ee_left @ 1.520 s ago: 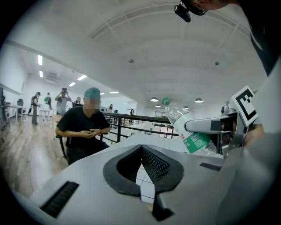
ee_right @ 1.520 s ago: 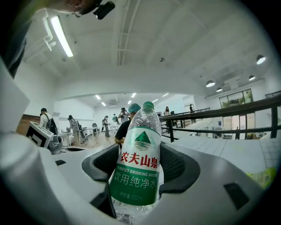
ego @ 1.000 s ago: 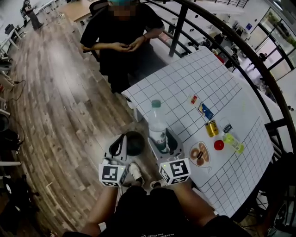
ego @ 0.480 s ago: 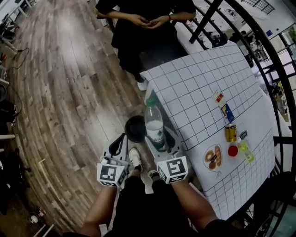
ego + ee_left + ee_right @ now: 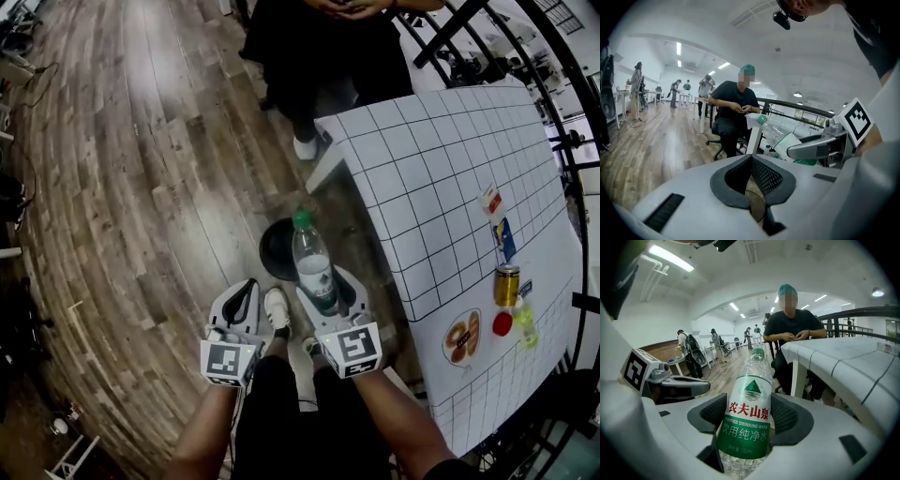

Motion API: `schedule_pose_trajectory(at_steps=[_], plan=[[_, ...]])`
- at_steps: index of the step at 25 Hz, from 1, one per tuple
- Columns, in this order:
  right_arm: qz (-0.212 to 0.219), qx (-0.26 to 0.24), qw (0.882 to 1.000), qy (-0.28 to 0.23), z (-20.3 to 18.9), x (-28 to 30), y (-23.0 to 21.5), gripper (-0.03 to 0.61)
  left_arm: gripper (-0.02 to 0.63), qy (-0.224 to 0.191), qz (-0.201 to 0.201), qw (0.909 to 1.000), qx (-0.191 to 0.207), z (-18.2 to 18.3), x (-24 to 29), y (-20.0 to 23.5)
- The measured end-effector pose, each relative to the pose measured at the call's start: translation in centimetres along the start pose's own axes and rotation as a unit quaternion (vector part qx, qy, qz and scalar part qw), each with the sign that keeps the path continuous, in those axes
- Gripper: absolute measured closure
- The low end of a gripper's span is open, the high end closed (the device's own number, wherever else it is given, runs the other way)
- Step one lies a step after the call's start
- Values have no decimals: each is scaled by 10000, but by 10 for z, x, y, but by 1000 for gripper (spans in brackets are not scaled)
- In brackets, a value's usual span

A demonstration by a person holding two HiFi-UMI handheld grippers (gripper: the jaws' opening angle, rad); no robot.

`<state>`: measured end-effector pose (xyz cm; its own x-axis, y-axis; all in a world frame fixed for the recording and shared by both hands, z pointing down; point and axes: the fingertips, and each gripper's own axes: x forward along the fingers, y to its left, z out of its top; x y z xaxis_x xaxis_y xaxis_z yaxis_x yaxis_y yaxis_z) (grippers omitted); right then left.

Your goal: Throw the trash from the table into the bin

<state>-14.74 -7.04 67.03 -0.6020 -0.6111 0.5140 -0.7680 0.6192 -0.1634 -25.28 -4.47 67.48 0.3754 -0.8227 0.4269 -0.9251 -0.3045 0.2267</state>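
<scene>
My right gripper (image 5: 326, 292) (image 5: 748, 420) is shut on a clear plastic water bottle (image 5: 313, 263) (image 5: 747, 420) with a green cap and a green label. It holds the bottle by its middle, cap pointing away from me, out past the table's edge over the floor. A round black bin (image 5: 277, 249) stands on the wooden floor just beyond the bottle, partly hidden by it. My left gripper (image 5: 242, 307) (image 5: 751, 171) is shut with nothing in it, beside the right one. The bottle (image 5: 774, 129) also shows at the right in the left gripper view.
The white gridded table (image 5: 441, 178) is at the right and carries a yellow can (image 5: 506, 284), a red cap (image 5: 502, 323), a small green bottle (image 5: 524, 323), a snack packet (image 5: 462, 337) and two small wrappers (image 5: 497, 220). A person in black (image 5: 790, 333) sits beyond the table. My shoes (image 5: 277, 307) are under the grippers.
Both grippers have come down and away from the table with the bottle, which now hangs over the floor near the bin. The view has tilted further down.
</scene>
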Motion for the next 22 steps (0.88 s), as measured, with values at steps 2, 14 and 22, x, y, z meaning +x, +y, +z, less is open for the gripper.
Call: schedule_pose_trajectory(at_steps=[2, 14, 22], plan=[[28, 157, 9998, 118, -27, 15, -3, 268, 591, 50, 89, 9999, 21, -21, 8, 12], [26, 1198, 9878, 995, -191, 90, -17, 268, 591, 615, 221, 9977, -198, -140, 63, 47], [-10, 1497, 9773, 1502, -262, 125, -27, 268, 591, 837, 210, 9960, -237, -191, 94, 60]])
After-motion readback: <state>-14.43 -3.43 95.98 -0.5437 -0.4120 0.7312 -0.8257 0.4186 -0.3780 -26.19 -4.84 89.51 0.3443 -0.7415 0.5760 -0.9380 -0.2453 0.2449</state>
